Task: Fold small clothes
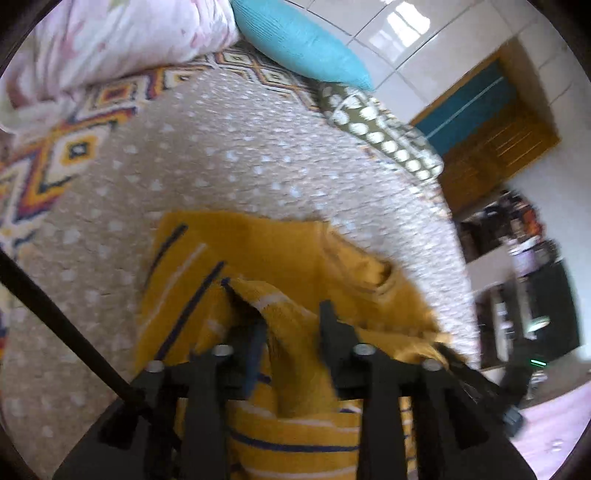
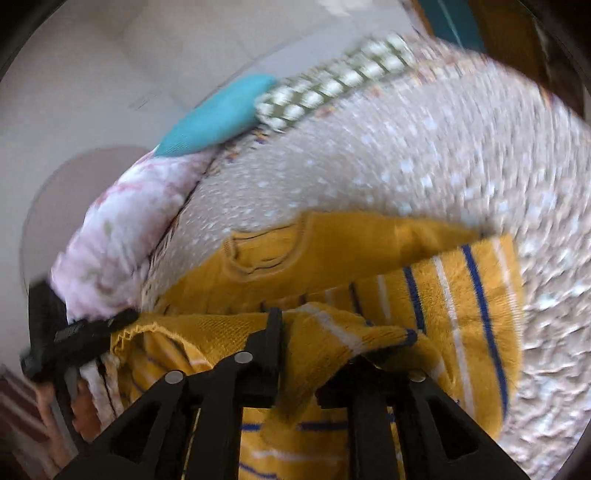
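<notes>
Bed scene, both views motion-blurred.

Left wrist view, left to right: pink floral quilt [image 1: 110,40], puffy and soft, bunched at the far left of the bed. Under it the bedspread [image 1: 229,147]: nubby beige weave with pale dots and a geometric diamond border in orange, purple and white. Teal pillow [image 1: 299,40], ribbed knit, lies at the bed's far edge against the glossy white tiled wall [image 1: 399,33]. Beside it an olive cushion [image 1: 384,129] with white spots. Far right, a wooden door [image 1: 495,133] with a teal panel.

The sweater [image 1: 280,254] is a small mustard-yellow knit with thin navy and white stripes and a ribbed round neck. It lies on the bedspread near the bed's near edge, partly doubled over, one fold raised off the surface.

Left gripper [image 1: 291,314]: black plastic fingers, jaws partway apart, with a lifted fold of sweater fabric between them. Contact is not clear, so I can't tell if it's pinched.

Right wrist view: the same sweater [image 2: 369,236], with its neck opening to the left and the striped body to the right. Right gripper [image 2: 317,332]: striped fabric draped over the right finger, hiding its tip. Can't tell whether the jaws are clamped on it.
</notes>
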### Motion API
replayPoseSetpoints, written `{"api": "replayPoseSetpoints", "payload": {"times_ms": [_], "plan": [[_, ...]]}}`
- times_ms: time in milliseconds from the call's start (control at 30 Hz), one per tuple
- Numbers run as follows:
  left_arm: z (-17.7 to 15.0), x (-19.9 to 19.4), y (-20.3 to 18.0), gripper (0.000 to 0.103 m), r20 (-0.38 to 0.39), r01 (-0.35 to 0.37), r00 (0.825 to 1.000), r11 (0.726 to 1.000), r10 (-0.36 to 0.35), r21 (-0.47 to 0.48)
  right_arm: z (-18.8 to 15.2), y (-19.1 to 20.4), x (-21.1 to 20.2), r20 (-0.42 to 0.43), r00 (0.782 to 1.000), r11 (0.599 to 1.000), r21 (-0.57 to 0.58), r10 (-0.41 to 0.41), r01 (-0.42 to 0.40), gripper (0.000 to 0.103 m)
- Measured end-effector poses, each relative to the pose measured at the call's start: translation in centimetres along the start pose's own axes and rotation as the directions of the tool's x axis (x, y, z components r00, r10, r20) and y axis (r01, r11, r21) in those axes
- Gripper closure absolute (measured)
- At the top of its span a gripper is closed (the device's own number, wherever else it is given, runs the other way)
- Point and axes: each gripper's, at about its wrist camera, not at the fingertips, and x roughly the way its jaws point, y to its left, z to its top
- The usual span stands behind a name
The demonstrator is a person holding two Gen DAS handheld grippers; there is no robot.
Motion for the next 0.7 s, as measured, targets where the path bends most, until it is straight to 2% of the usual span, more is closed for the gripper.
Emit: {"api": "replayPoseSetpoints", "payload": {"times_ms": [33, 100, 167, 200, 267, 367, 500, 567, 700], "plan": [[0.3, -0.3, 0.2, 0.056, 0.007, 0.036, 0.999, 0.999, -0.036, -0.014, 0.3, -0.7, 0.5, -0.006, 1.0, 0.999, 0.033, 0.014, -0.014, 0.083], [0.9, -1.5, 0.3, 0.03, 0.058, 0.08, 0.995, 0.996, -0.078, -0.035, 1.1, -1.8, 1.2, -0.004, 1.0, 0.995, 0.094, 0.03, -0.029, 0.069], [1.3, -2.8, 0.4, 0.021, 0.113, 0.097, 0.989, 0.995, -0.092, -0.037, 1.7, -2.4, 1.6, 0.015, 0.999, 0.99, 0.136, 0.036, -0.038, 0.058], [1.7, -3.5, 0.5, 0.019, 0.133, 0.106, 0.986, 0.994, -0.1, -0.038, 2.0, -2.7, 1.7, 0.025, 0.998, 0.985, 0.162, 0.053, -0.056, 0.052], [2.1, -4.0, 0.9, 0.019, 0.138, 0.087, 0.987, 0.995, -0.081, -0.039, 2.3, -3.0, 1.6, 0.045, 0.997, 0.979, 0.195, 0.055, -0.063, 0.047], [1.6, -4.5, 1.1, 0.019, 0.127, 0.024, 0.992, 1.0, -0.024, 0.0, 3.1, -2.6, 1.1, 0.062, 0.998, 0.982, 0.187, 0.009, -0.021, 0.043], [-0.5, -5.3, 1.5, 0.019, 0.108, -0.07, 0.992, 0.992, 0.059, 0.101, 3.5, -2.4, -1.8, 0.095, 0.995, 0.99, 0.142, -0.026, 0.012, 0.036], [-1.6, -5.4, 1.9, 0.019, 0.092, -0.09, 0.993, 0.987, 0.078, 0.134, 2.9, -2.5, -3.6, 0.097, 0.995, 0.993, 0.114, -0.036, 0.025, 0.036], [-5.2, -5.6, 2.8, 0.019, 0.036, -0.094, 0.995, 0.973, 0.089, 0.21, -0.4, -3.0, -7.3, 0.047, 0.997, 0.997, 0.021, -0.069, 0.068, 0.036]]}}
